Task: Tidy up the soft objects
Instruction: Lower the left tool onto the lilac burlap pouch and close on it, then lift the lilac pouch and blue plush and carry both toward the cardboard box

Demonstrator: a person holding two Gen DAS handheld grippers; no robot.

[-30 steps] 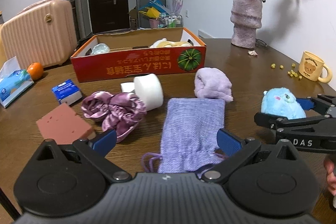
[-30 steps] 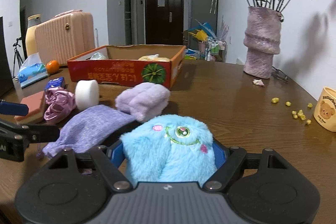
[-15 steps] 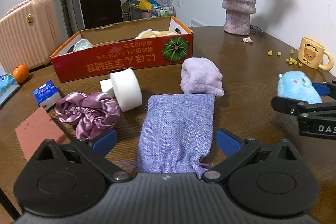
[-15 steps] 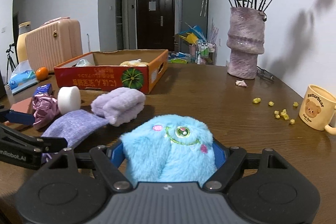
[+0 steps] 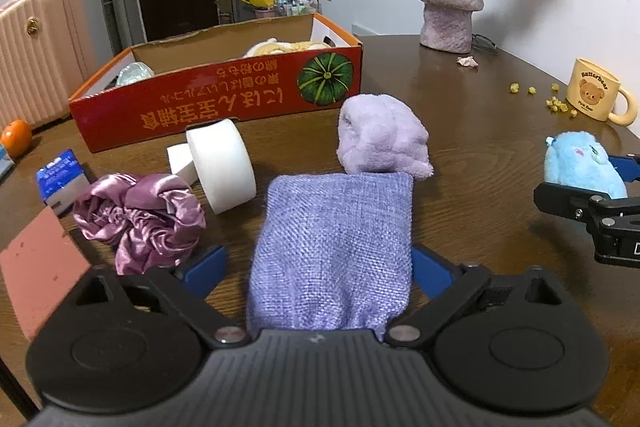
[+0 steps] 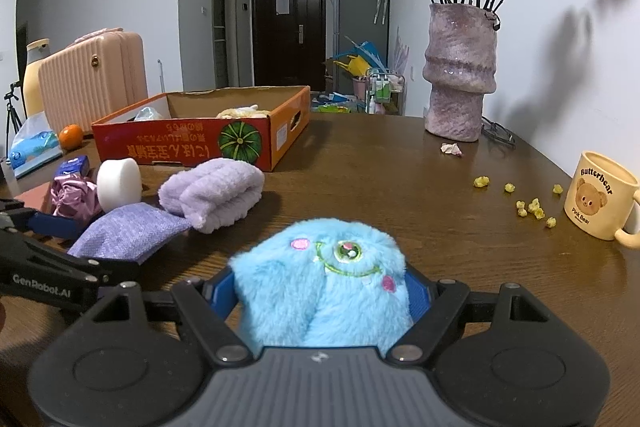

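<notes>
A purple woven pouch [image 5: 332, 247] lies flat on the brown table between the blue pads of my left gripper [image 5: 320, 273]. Its jaws are closing; the left pad [image 5: 208, 271] still stands clear of the cloth. Just beyond the pouch sits a rolled lilac fluffy towel [image 5: 380, 139]. A crumpled pink satin cloth [image 5: 140, 219] and a white foam roll [image 5: 222, 165] lie to the left. My right gripper [image 6: 320, 291] is shut on a blue plush monster [image 6: 320, 279], held above the table at the right. The red cardboard box [image 5: 216, 103] stands behind, holding a yellow plush and a pale bundle.
A pink sponge block [image 5: 36, 267], a blue tissue pack [image 5: 60, 179] and an orange [image 5: 16, 137] lie at the left. A bear mug [image 6: 596, 199] with yellow crumbs and a tall vase [image 6: 460, 75] stand at the right. A pink suitcase [image 6: 92, 79] sits behind the table.
My left gripper has moved forward and down, so the purple pouch now lies between its fingers, and its jaws have narrowed. The right gripper keeps the blue plush.
</notes>
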